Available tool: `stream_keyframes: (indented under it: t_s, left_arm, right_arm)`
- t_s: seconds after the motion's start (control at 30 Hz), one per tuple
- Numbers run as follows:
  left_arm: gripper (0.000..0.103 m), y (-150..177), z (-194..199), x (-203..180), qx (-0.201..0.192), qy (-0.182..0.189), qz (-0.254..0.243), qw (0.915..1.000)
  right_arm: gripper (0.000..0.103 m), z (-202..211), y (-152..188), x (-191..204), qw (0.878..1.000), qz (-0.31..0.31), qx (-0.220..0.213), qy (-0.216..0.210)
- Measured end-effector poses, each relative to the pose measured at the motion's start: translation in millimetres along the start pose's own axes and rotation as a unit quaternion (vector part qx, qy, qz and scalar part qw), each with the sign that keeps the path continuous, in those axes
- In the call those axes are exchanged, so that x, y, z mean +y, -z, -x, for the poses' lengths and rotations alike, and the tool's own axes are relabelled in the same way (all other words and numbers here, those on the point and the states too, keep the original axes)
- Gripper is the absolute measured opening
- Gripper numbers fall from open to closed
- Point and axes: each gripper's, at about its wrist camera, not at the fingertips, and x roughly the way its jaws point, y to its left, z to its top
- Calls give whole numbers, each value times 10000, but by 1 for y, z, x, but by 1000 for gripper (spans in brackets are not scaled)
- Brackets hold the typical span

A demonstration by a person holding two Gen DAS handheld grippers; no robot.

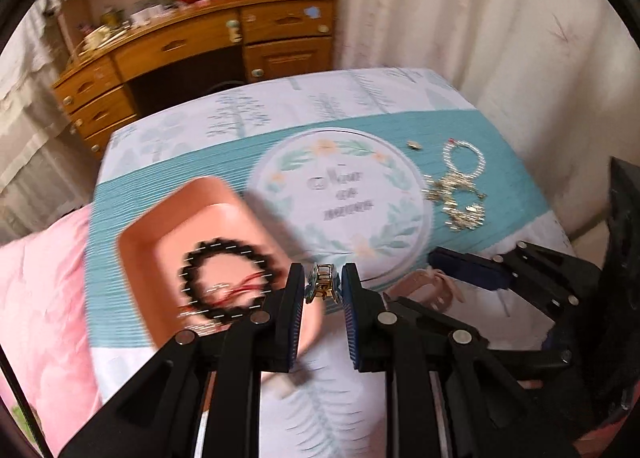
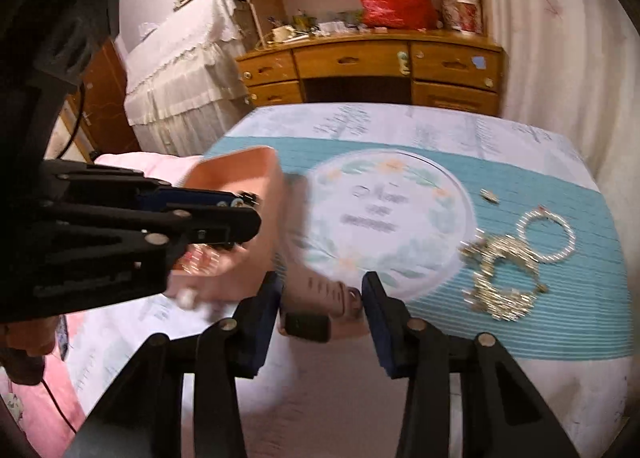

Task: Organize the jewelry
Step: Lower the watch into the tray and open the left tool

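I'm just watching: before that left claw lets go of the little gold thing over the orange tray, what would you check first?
1. Left gripper pinches the gold piece: ok.
2. Piece over the tray: not ok, it sits past the tray's right edge.
3. Black bracelet already in the tray: ok.
4. Right gripper apart from the left: ok.
5. Right gripper's hold on the pink band: cannot tell, blurred.
6. Gold pile still waits on the cloth: ok.

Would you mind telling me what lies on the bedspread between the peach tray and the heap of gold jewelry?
Only the printed round emblem lies between the peach tray and the gold jewelry heap; no loose object shows there in either wrist view.
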Motion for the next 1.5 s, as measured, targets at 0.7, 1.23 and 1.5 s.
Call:
stream_keyframes:
  t_s: [0.7,1.23,1.5]
  left_arm:
    - [63,7,7,112,166,-499,902,9945]
    - [92,1,-6,45,336,-376,399,9979]
    - [94,-15,-18,-17,249,-146,125,9995]
  right_arm:
    - [64,-18,-43,71,9996,-86,-230,-132]
    - [79,-5,-14,-18,9862,-1643,153,120]
    - [84,18,3,-97,9702,-2360,251,484]
